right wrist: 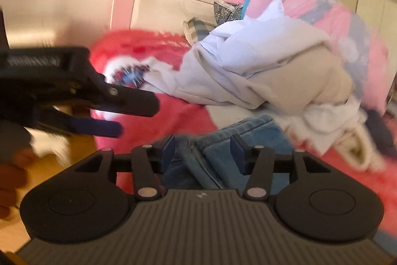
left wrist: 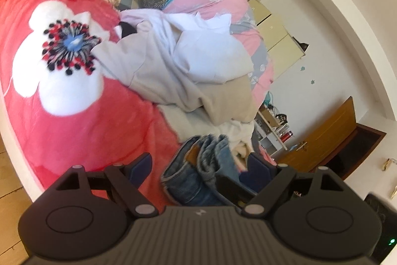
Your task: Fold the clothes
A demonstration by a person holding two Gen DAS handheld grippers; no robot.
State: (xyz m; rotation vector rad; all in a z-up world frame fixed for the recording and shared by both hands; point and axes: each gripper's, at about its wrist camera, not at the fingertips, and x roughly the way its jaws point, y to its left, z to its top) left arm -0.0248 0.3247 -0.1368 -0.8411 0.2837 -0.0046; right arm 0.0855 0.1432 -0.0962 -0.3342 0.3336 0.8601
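1. Left wrist view: jeans (left wrist: 196,175) lie crumpled on the bed (left wrist: 74,131), just beside the pale clothes heap (left wrist: 188,71).
2. Left tongs (left wrist: 202,169): apart, holding nothing.
3. Right tongs (right wrist: 203,153): apart over the jeans.
4. Denim likely handles heavy and limp; judged best hold: waistband (left wrist: 192,153).

Both grippers' fingers (left wrist: 141,163) (right wrist: 168,147) spread apart.

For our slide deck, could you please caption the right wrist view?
Open right gripper over blue jeans on a red blanket, left gripper alongside, unfolded clothes pile behind.
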